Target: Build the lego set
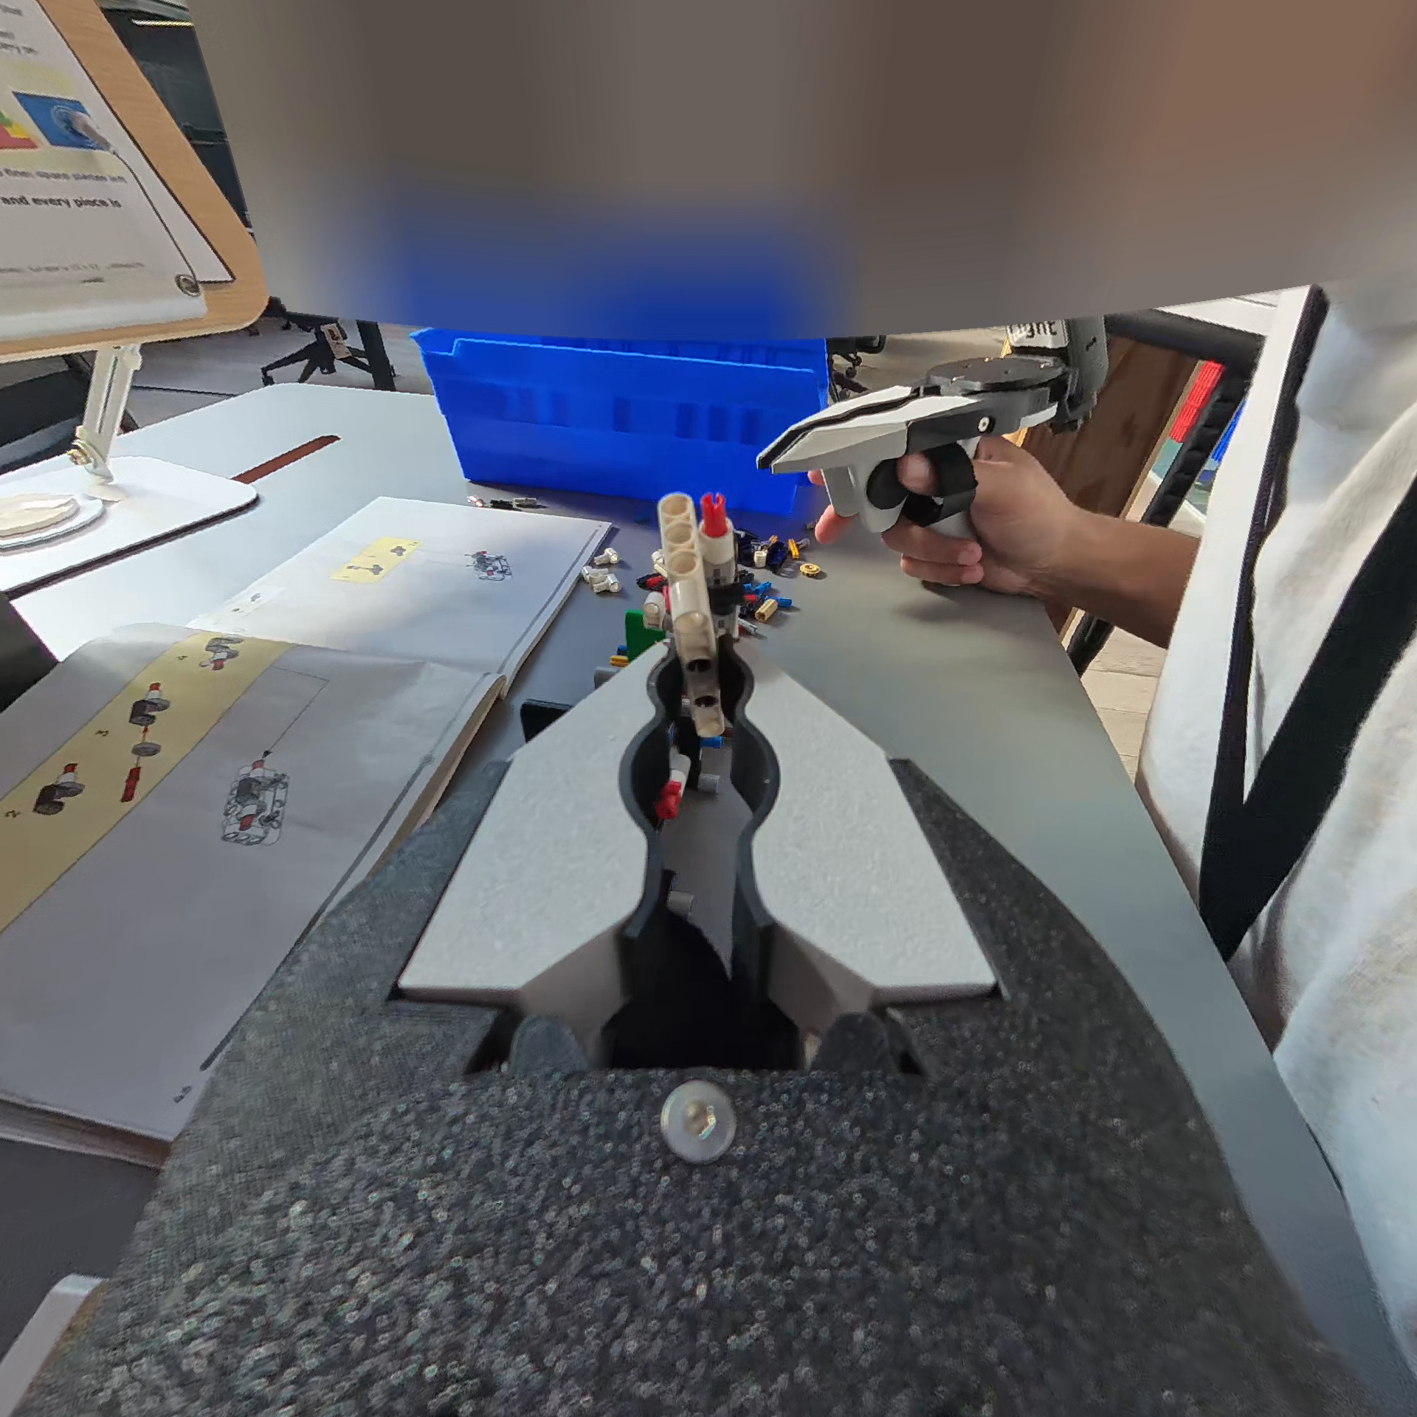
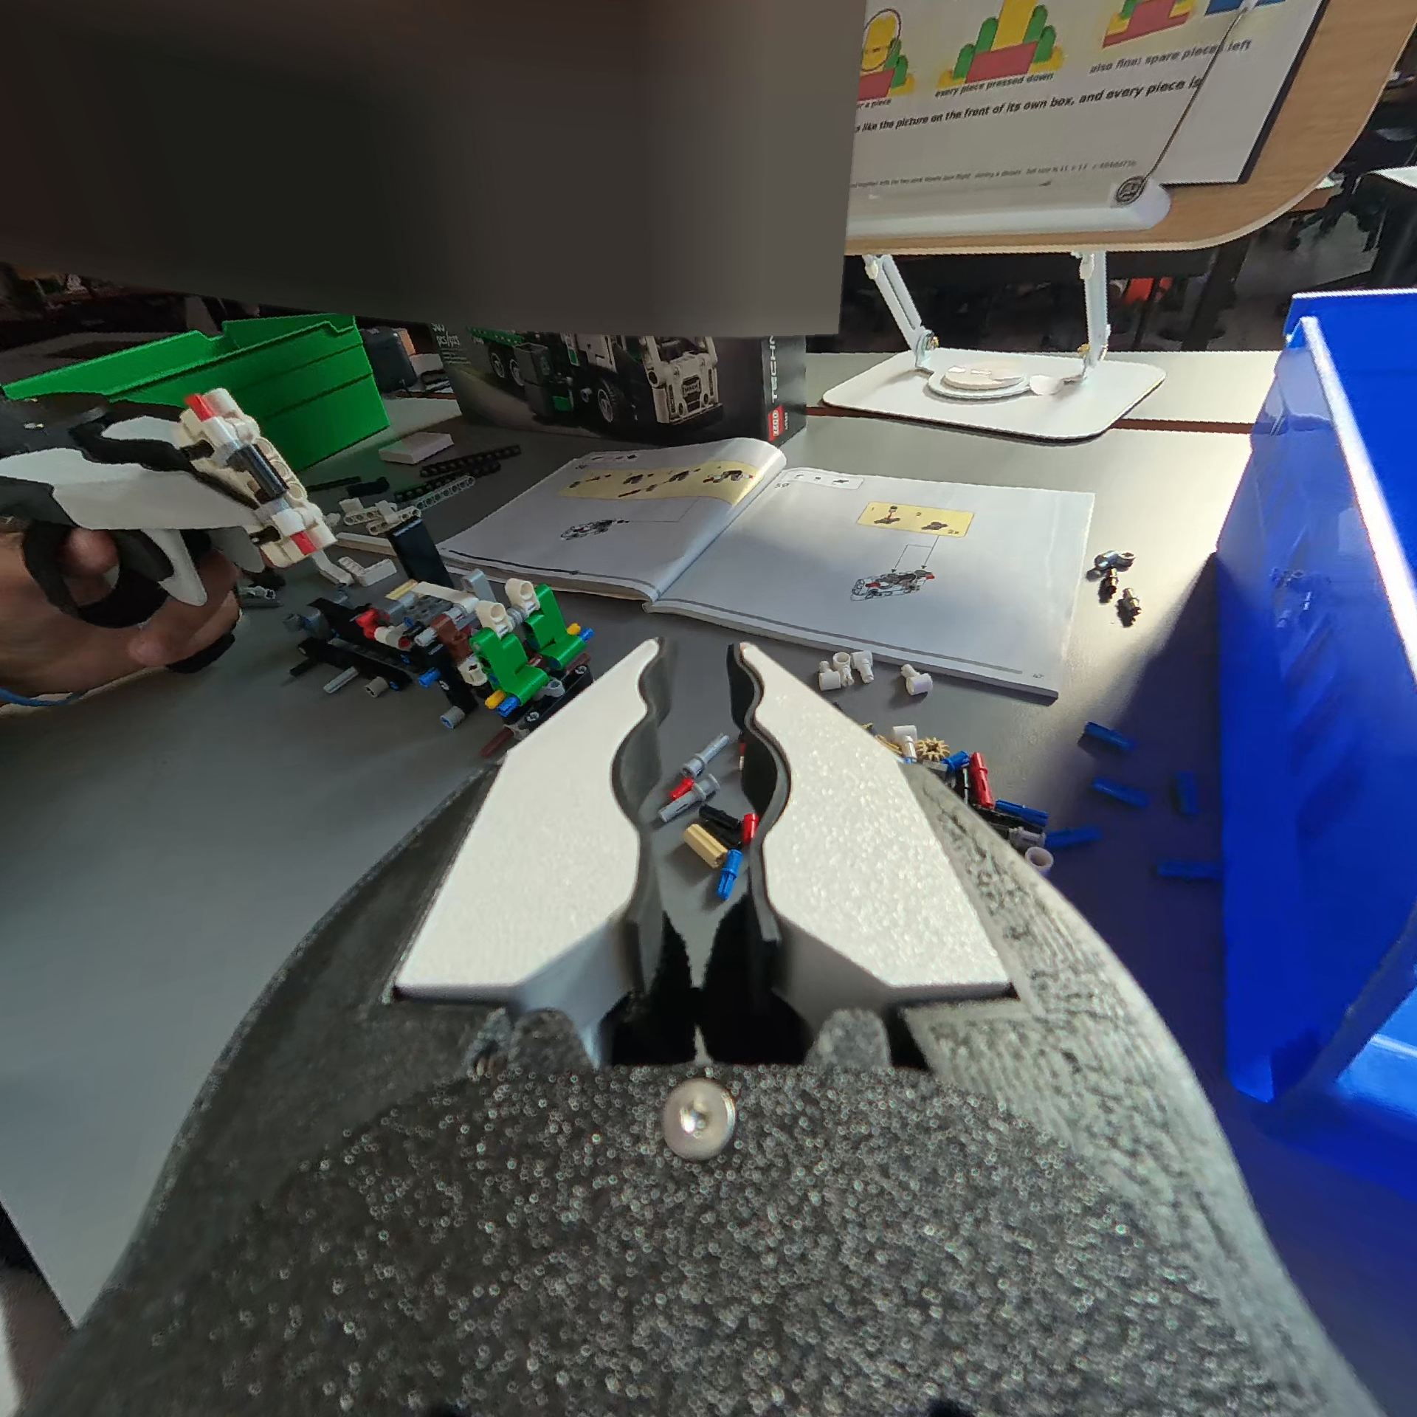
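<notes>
the left claw (image 1: pixel 701 675) is clamped on a small white-and-red brick assembly (image 1: pixel 694 583), its long axis pointing straight out beyond the tips. the right claw (image 2: pixel 694 652), slightly open and holding nothing, hovers over loose pins (image 2: pixel 709 805) on the counter (image 2: pixel 192 805).

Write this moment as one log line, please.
left gripper: shut on white brick assembly | right gripper: open, nothing held, above loose pins

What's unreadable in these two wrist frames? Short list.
- Left gripper: its grip on the white beam assembly shows, but its fingers hide the assembly's lower part.
- Right gripper: whether the small pins seen through its jaws are touched.
- Blue bin: contents, hidden by its wall; the top is blurred over.
</notes>
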Action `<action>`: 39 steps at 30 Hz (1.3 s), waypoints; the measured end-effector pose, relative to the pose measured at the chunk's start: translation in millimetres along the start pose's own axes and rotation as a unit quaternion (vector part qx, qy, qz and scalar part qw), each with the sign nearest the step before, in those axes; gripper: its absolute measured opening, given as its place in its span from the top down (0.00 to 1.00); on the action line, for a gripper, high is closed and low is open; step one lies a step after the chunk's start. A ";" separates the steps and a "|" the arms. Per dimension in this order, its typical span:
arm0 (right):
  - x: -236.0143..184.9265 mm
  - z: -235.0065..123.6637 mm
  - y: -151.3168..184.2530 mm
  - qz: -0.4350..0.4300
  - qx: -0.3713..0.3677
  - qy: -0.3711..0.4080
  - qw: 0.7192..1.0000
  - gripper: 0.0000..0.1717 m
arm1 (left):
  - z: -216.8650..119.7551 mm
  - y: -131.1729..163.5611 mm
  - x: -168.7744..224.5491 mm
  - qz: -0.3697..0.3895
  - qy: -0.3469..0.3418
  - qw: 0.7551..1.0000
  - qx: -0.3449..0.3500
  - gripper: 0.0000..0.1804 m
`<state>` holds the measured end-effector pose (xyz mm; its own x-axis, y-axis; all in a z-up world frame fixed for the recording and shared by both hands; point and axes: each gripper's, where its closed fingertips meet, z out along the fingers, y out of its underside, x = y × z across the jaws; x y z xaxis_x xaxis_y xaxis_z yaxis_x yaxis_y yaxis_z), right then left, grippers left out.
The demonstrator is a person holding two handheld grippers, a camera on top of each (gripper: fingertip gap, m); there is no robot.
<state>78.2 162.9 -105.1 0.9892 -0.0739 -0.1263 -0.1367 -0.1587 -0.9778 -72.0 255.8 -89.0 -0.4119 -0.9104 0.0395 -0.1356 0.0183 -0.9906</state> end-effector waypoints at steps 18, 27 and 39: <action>-77.0 3.4 -12.1 0.005 -0.012 -0.084 0.996 0.81 | 16.9 -46.0 44.8 0.123 -0.101 0.986 0.057 0.97; -180.5 -31.7 -37.7 0.312 0.002 -0.321 0.894 0.62 | 29.6 -43.1 105.6 0.267 -0.136 0.950 0.092 0.97; -148.8 -20.4 -2.4 0.142 -0.045 -0.098 0.984 0.65 | 29.6 24.3 100.8 0.238 -0.133 0.959 -0.070 0.83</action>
<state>-69.7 154.3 -80.5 0.9001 0.0610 -0.4315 -0.4053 -0.2465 -0.8803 -90.2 152.2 -113.0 -0.2144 -0.8581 -0.4666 -0.1167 0.4968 -0.8600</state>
